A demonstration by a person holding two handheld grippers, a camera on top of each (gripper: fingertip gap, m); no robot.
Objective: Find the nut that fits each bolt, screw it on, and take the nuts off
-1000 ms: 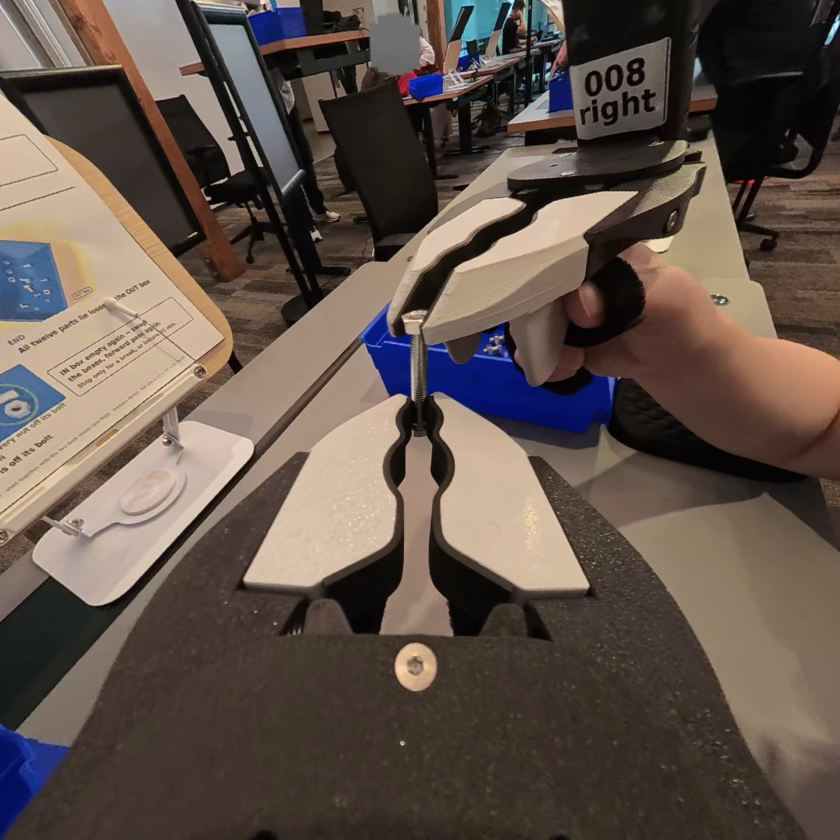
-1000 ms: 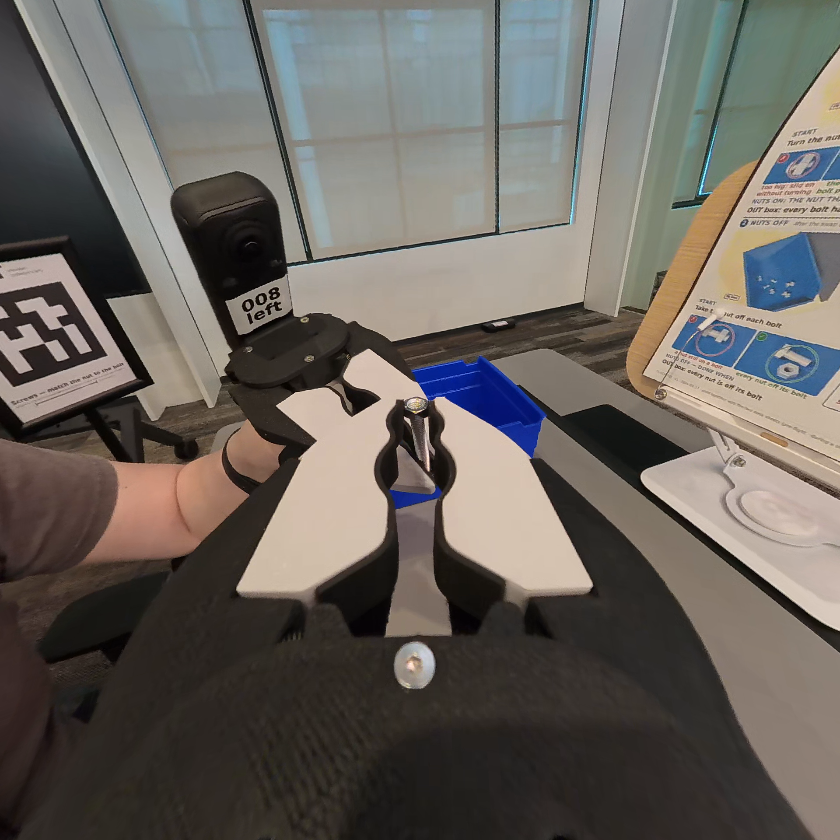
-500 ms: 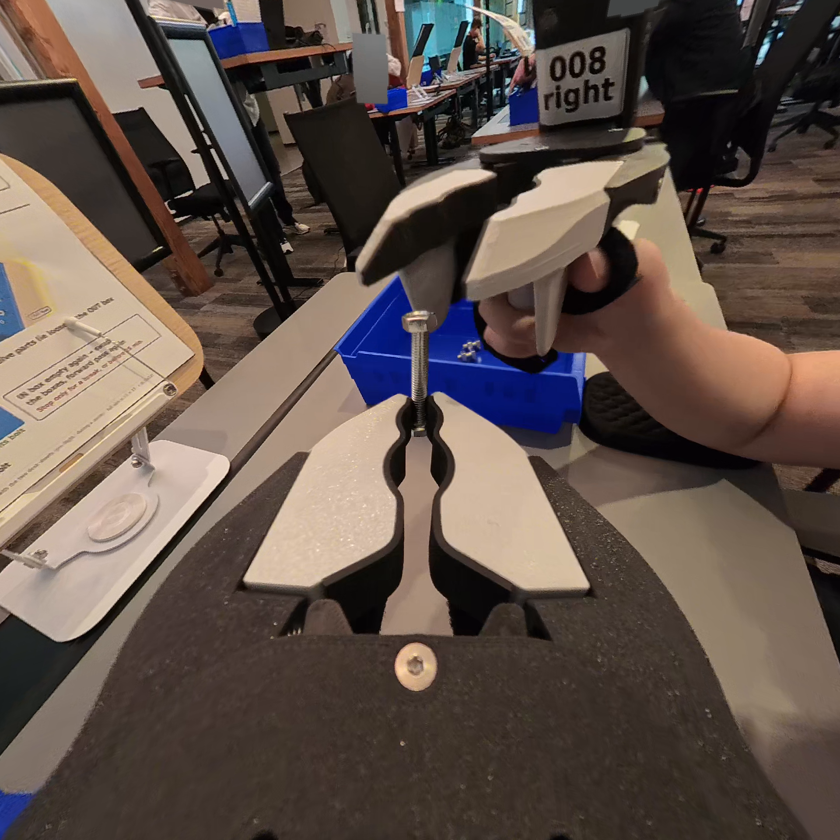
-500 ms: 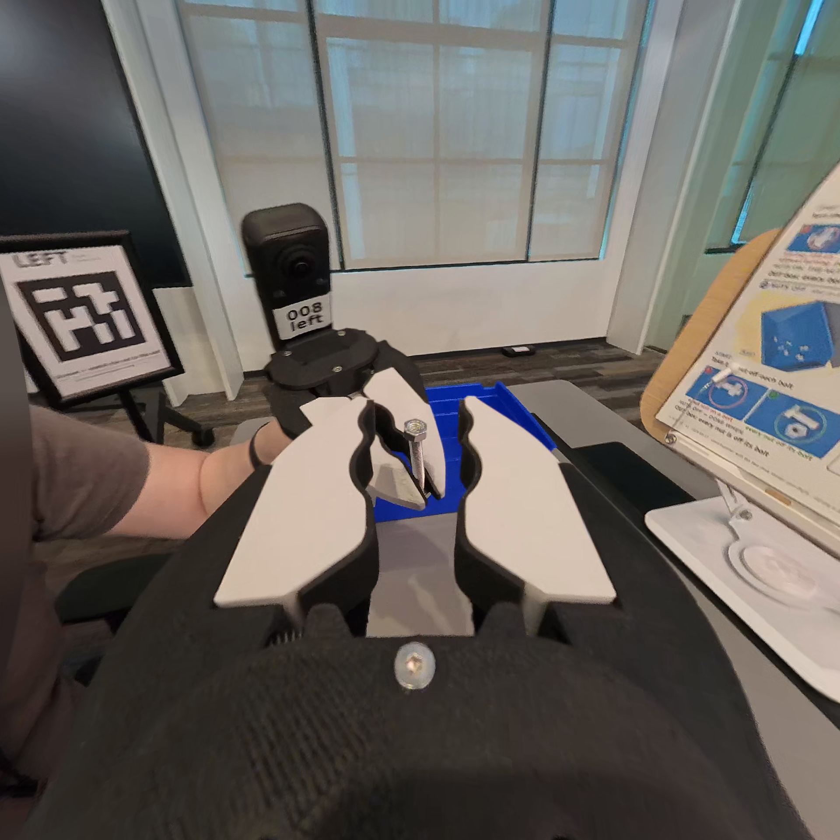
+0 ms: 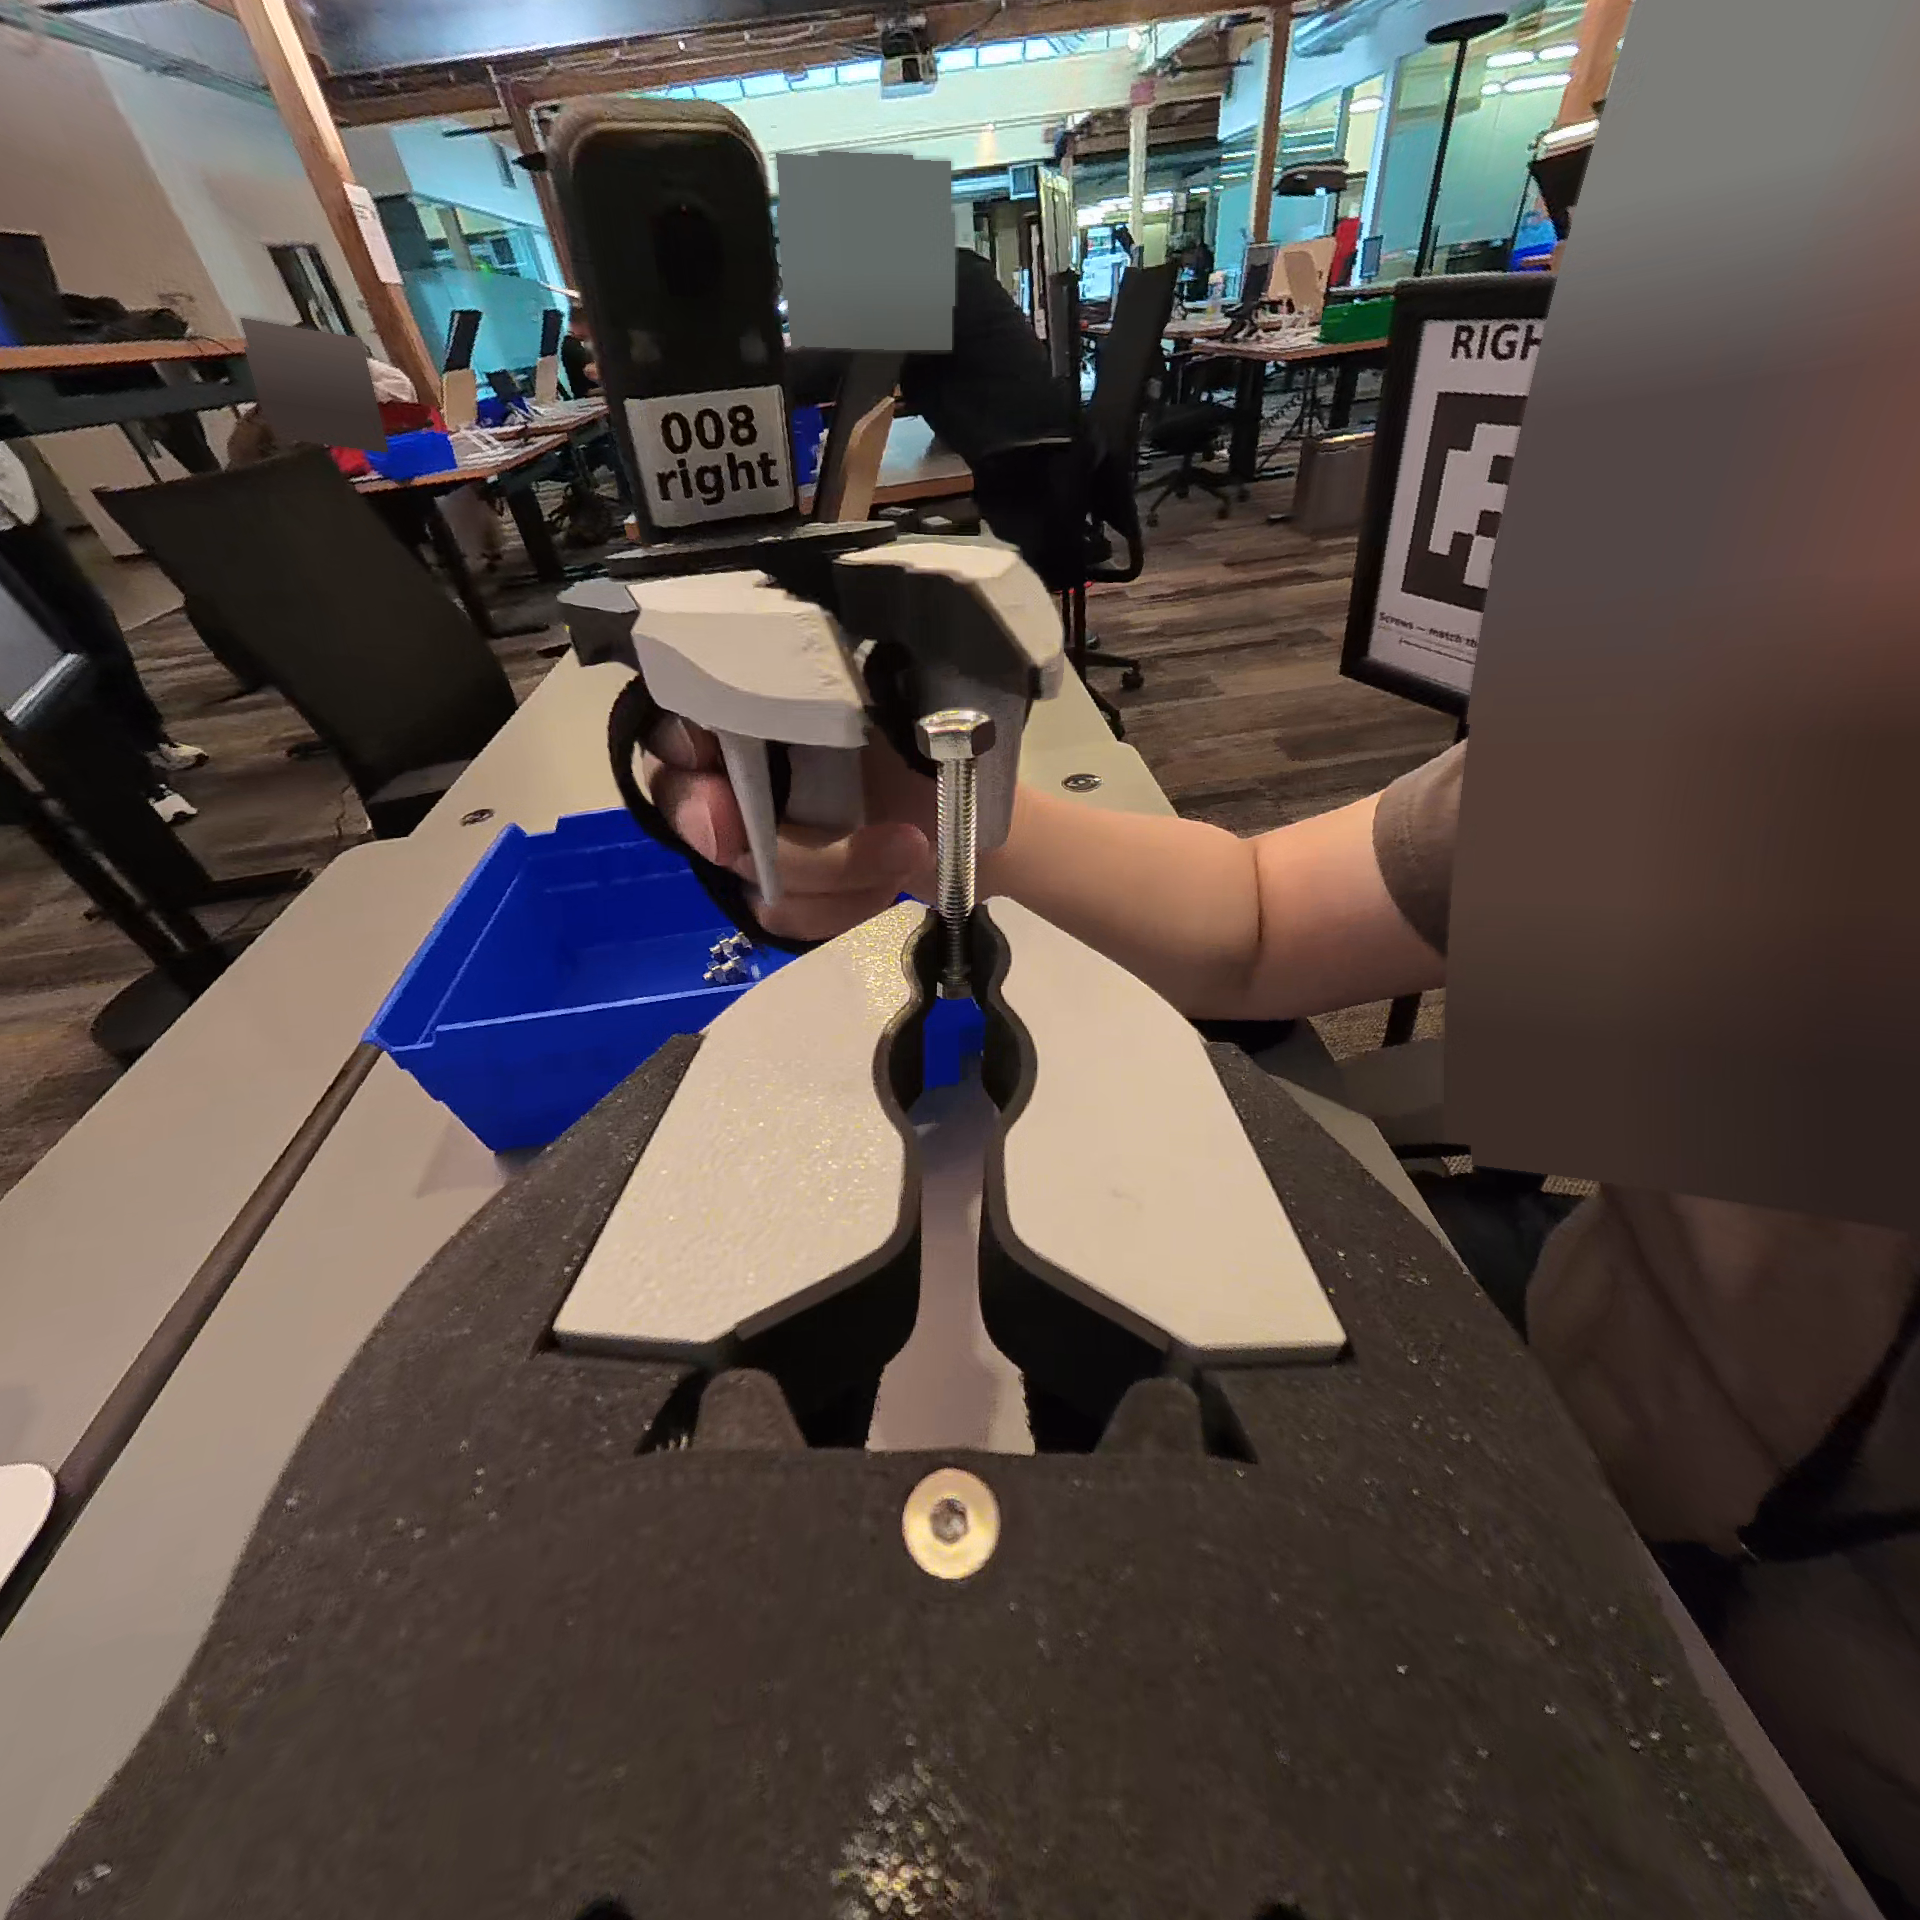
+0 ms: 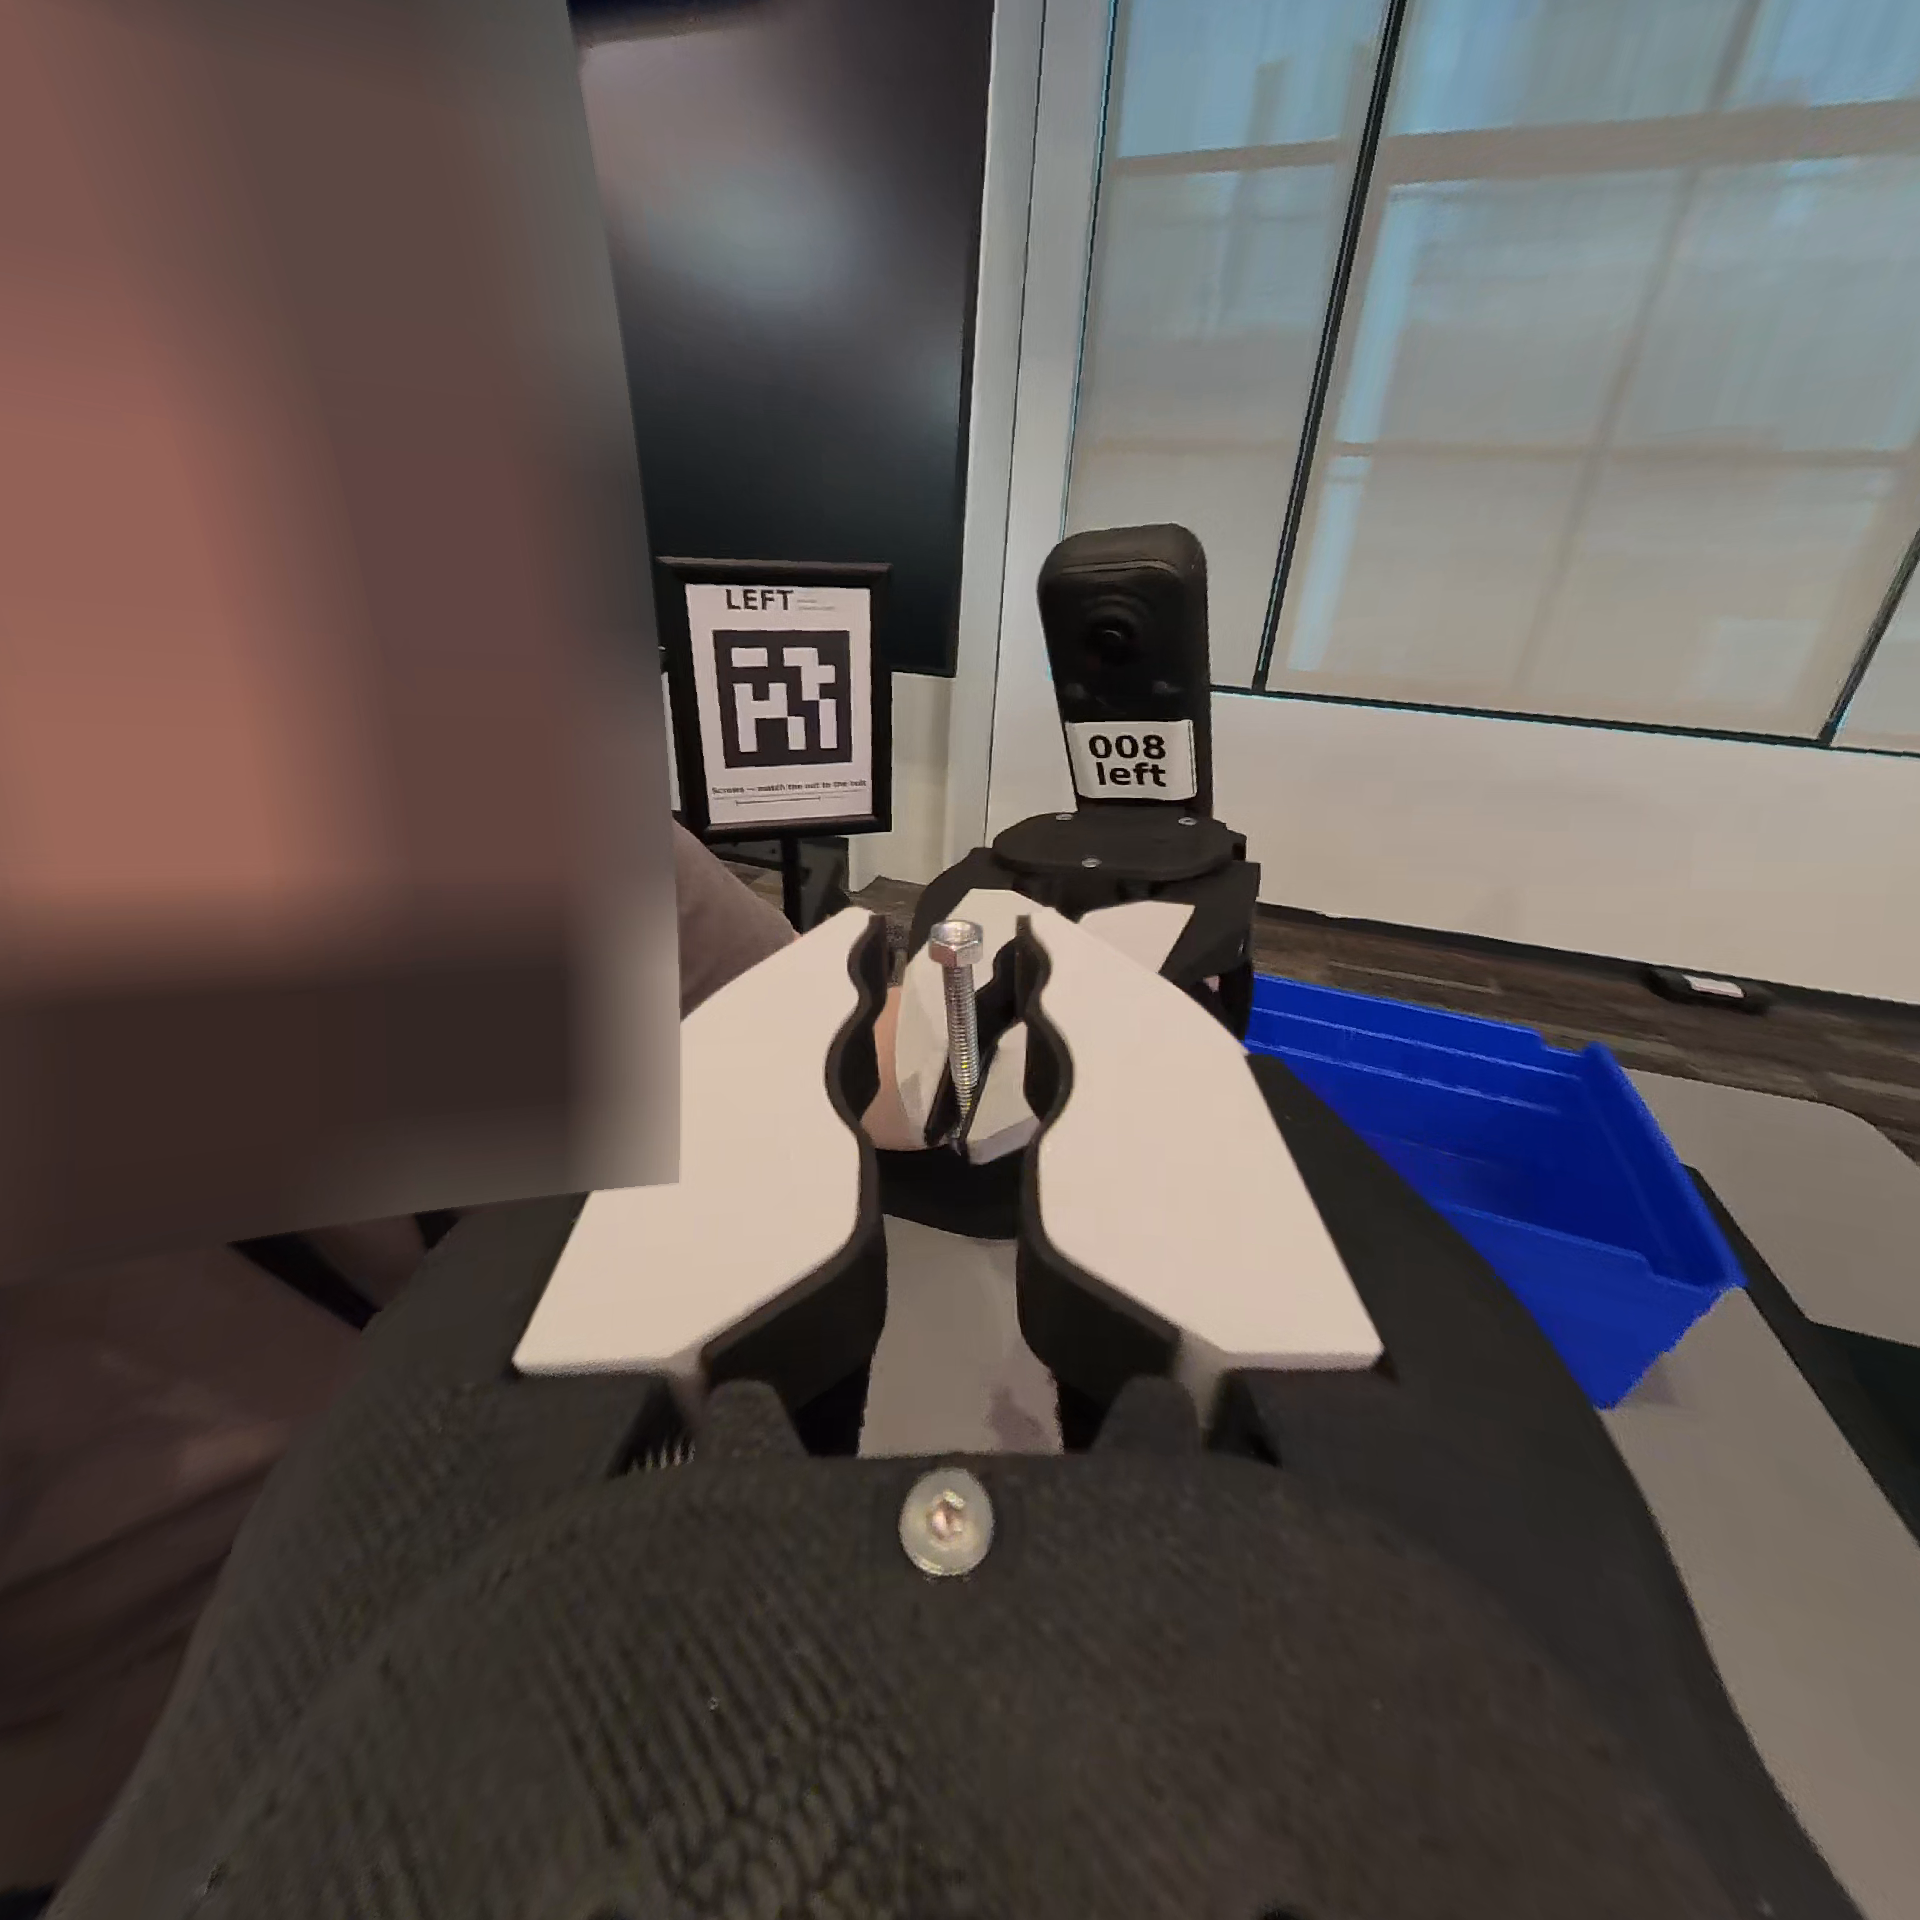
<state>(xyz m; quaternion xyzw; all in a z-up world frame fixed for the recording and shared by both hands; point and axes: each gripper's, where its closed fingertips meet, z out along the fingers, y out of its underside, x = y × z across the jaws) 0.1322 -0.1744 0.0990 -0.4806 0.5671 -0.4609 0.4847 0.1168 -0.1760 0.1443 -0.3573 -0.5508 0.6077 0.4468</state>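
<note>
My left gripper (image 5: 954, 920) is shut on the lower end of a silver hex-head bolt (image 5: 956, 831) and holds it upright above the table. No nut shows on its thread. My right gripper (image 5: 873, 665) is open, its fingers just behind the bolt head, not touching it. In the right wrist view the bolt (image 6: 961, 1023) stands beyond the gap of my open right gripper (image 6: 948, 935), held at its tip by the left gripper (image 6: 961, 1132). A blue bin (image 5: 499, 1039) behind holds a few small metal parts (image 5: 725, 956).
The bin also shows in the right wrist view (image 6: 1507, 1174) at the right on the grey table (image 5: 208, 1195). Framed marker signs (image 5: 1455, 499) (image 6: 790, 696) stand at either side. The person's forearm (image 5: 1247, 914) crosses behind the bolt. Office chairs stand beyond the table. The grippers' ends are close to 4 cm from one another.
My right gripper opened, let go of the bolt head and drew back. Both grippers swung round toward the person. The left gripper kept hold of the bolt.
</note>
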